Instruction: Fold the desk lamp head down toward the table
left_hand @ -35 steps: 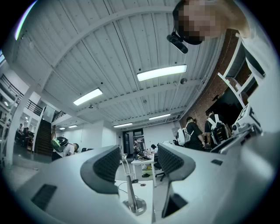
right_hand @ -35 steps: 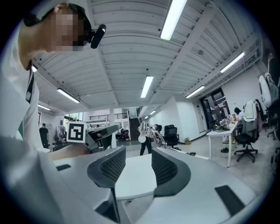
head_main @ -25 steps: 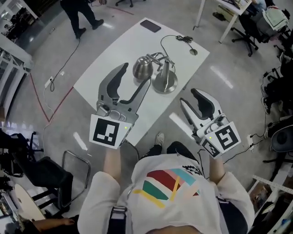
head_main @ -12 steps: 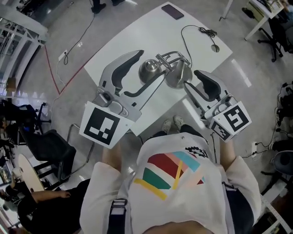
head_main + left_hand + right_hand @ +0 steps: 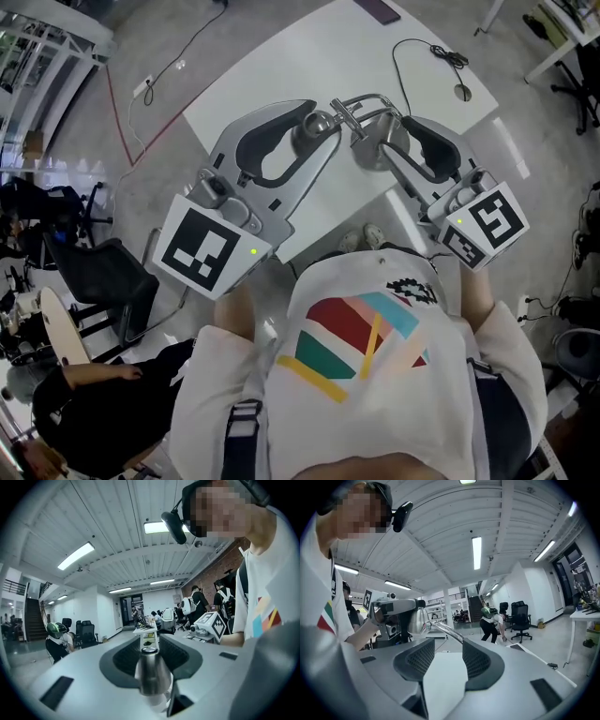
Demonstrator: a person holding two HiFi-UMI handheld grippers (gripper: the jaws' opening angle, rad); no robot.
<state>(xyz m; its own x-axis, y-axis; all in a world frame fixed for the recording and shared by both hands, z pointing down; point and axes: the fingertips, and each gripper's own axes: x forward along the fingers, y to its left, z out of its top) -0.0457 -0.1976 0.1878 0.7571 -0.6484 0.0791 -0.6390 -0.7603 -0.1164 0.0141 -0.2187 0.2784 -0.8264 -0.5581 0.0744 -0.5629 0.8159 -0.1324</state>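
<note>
Steel conical lamp head (image 5: 150, 677) gripped; left claw (image 5: 151, 644) ribbed pads (image 5: 124, 656) just closing.

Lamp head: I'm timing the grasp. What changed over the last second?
The left gripper moved in around the lamp head, and its jaws have just been closing onto it. The right gripper came up beside the lamp, jaws open. The lamp stayed put on the table.
</note>
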